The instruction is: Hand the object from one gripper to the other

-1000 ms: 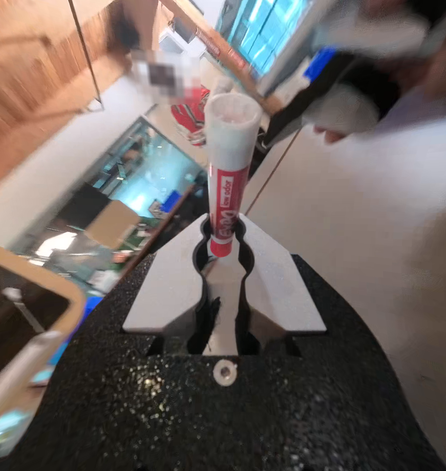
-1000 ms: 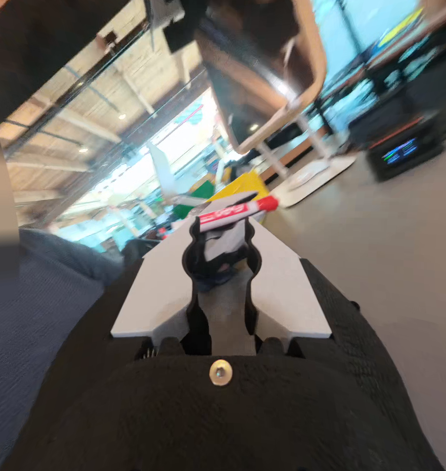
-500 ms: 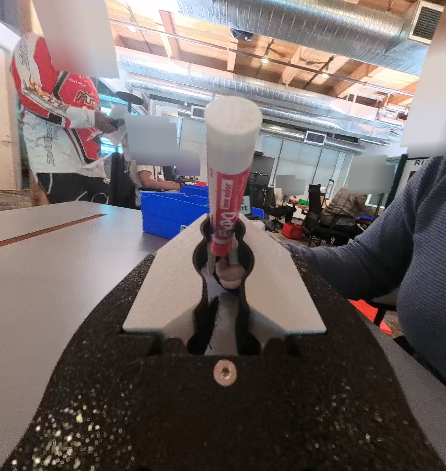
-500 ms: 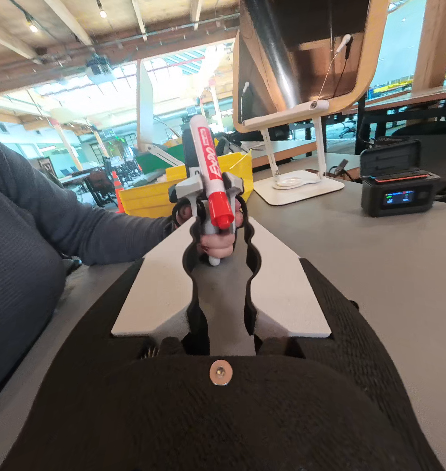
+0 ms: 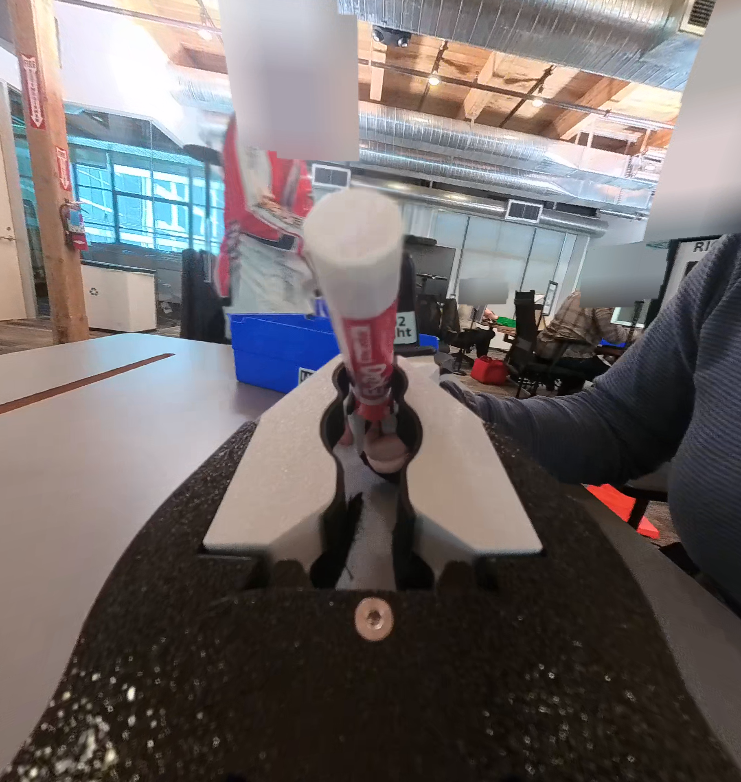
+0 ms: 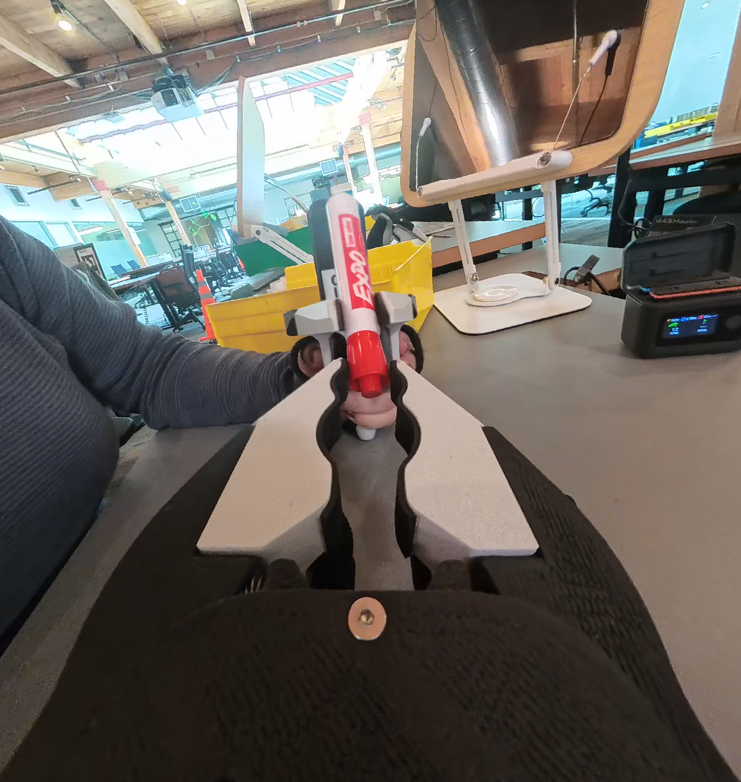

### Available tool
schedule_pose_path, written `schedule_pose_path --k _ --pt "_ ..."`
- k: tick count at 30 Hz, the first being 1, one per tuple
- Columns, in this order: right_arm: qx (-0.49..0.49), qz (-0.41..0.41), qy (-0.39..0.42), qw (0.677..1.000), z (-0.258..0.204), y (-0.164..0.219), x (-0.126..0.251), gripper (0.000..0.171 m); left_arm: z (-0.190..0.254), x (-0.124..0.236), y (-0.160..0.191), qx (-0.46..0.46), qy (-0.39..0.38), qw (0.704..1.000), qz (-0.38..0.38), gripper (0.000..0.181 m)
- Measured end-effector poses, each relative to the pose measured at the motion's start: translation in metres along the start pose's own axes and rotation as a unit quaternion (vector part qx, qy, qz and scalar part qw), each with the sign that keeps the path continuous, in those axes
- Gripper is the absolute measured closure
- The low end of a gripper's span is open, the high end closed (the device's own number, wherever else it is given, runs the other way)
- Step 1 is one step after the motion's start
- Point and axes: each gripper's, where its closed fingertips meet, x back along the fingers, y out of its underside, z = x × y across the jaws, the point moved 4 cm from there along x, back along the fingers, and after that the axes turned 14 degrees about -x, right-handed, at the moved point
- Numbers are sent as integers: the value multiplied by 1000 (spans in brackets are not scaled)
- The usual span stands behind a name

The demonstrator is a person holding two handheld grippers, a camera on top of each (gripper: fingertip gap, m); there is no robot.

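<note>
Red-capped and white-barrelled, the marker (image 6: 354,292) is pinched at mid-barrel by the left gripper (image 6: 352,315), which stands opposite across the grey table (image 6: 593,423); its jaws are closed tight on the barrel, cap end pointing toward the right wrist camera. The right gripper (image 6: 365,372) is parted and holds nothing, its fingertips (image 6: 407,376) flanking the marker's red cap without pressing it. In the left wrist view the marker (image 5: 362,296) rises from the left gripper (image 5: 371,372), blunt white end nearest the lens.

To hand over well, I would ease the right gripper further along the marker until its pads bracket the barrel above the cap, close squarely, and only then slacken the left. Beyond the marker sits a yellow bin (image 6: 275,304); to the marker's right, a white stand (image 6: 517,296).
</note>
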Motion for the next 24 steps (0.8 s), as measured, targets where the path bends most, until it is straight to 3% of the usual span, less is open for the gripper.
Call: schedule_pose_path --k 2,4,7,11,14,17,21,22,24 --pt "8 5 7 1000 1 -2 2 154 -5 2 -2 -19 -32 999 12 159" --pt "27 16 29 999 4 -7 6 154 -17 7 -5 -40 -98 994 19 132" --pt "63 59 67 994 6 -22 16 154 -32 15 -5 -63 -168 984 6 114" --pt "157 148 192 957 10 -56 47 154 -39 19 -5 -74 -200 977 -1 113" --pt "264 191 357 876 7 -87 86 154 -38 17 -4 -77 -196 977 -8 115" --pt "362 164 528 750 -8 -110 131 154 -37 15 -2 -84 -197 977 -17 120" --pt "348 123 687 626 -29 -122 196 154 -35 10 1 -97 -192 976 -34 125" --pt "335 124 714 602 -34 -124 213 153 -34 9 2 -102 -189 976 -38 127" --pt "261 145 719 628 -39 -123 233 153 -32 6 3 -112 -182 976 -47 128"
